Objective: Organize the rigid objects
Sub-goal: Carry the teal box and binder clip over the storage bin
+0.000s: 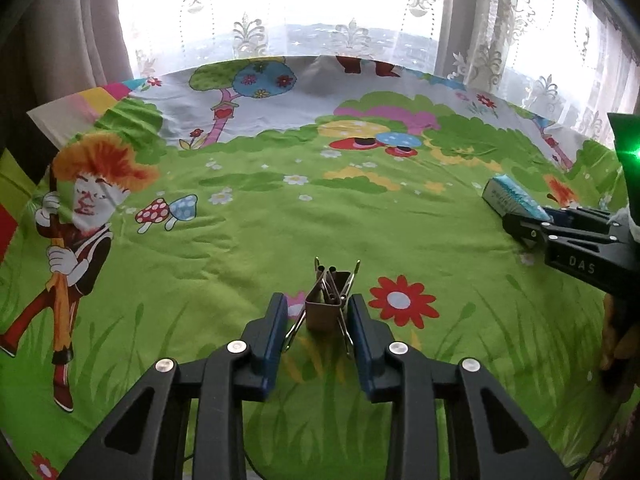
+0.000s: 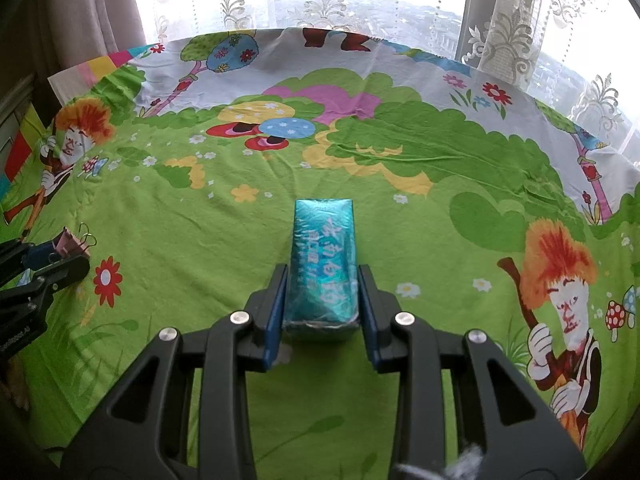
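Note:
A rose-coloured metal binder clip bundle [image 1: 321, 314], seemingly two clips joined, stands between the blue pads of my left gripper [image 1: 318, 308], whose jaws are shut on its wire handles just over the cloth. The right wrist view shows the same clip [image 2: 73, 241] at the tip of the left gripper [image 2: 60, 258] at the far left. My right gripper [image 2: 322, 284] is shut on the near end of a shiny teal box [image 2: 324, 256] with white lettering, which points away from me. In the left wrist view that box [image 1: 506, 200] sticks out of the right gripper [image 1: 524, 228] at the right edge.
A bright cartoon-print cloth [image 1: 240, 248], mostly green, covers the whole surface. Lace curtains and a window [image 1: 320, 8] stand behind its far edge. A brown drape [image 1: 60, 40] hangs at the left. Part of a hand [image 1: 620, 336] shows at the right edge.

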### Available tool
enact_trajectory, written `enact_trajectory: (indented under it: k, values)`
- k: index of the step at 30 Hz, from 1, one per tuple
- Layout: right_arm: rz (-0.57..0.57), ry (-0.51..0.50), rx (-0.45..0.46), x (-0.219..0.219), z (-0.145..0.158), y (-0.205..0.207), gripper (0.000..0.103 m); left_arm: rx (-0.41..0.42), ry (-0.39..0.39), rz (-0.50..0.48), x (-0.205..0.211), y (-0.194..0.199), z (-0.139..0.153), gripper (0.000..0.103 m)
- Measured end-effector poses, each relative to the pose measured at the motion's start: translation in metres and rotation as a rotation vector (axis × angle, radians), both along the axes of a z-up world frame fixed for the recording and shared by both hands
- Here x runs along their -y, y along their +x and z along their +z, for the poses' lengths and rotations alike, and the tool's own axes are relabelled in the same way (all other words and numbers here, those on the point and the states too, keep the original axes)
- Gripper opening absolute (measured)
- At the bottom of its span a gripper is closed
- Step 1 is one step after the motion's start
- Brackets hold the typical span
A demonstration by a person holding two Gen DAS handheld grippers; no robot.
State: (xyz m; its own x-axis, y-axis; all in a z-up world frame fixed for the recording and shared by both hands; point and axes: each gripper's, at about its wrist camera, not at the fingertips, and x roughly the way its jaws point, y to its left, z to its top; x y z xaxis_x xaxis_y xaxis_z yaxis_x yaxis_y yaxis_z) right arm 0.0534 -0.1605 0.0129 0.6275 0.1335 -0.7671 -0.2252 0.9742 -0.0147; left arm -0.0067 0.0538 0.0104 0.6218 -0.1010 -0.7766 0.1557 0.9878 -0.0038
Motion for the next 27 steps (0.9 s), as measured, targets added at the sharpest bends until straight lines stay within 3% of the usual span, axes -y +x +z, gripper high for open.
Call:
enact_trajectory:
  k: [10, 13, 15, 17, 18, 23, 27]
  values:
    - [0.000, 0.005, 0.000, 0.001, 0.000, 0.000, 0.037, 0.000, 0.001, 0.005, -0.001, 0.000, -0.001, 0.033]
    - [-0.075, 0.008, 0.017, 0.012, 0.003, -0.001, 0.036, -0.003, -0.023, 0.041, -0.002, -0.001, 0.000, 0.032]
    - [-0.134, 0.060, 0.091, 0.027, 0.014, -0.012, 0.036, -0.005, -0.064, 0.091, -0.001, -0.010, 0.004, 0.032]
    - [-0.172, 0.149, 0.305, 0.044, 0.039, -0.050, 0.036, 0.077, -0.134, 0.119, 0.007, -0.034, 0.026, 0.032]
    - [-0.184, 0.154, 0.357, 0.047, 0.047, -0.067, 0.036, 0.156, -0.127, 0.106, 0.019, -0.052, 0.046, 0.032]
    - [-0.249, 0.196, 0.559, 0.060, 0.094, -0.161, 0.036, 0.427, -0.092, -0.001, 0.060, -0.121, 0.116, 0.032]
    - [-0.255, 0.192, 0.656, 0.065, 0.121, -0.218, 0.037, 0.516, -0.114, -0.054, 0.076, -0.155, 0.146, 0.033]
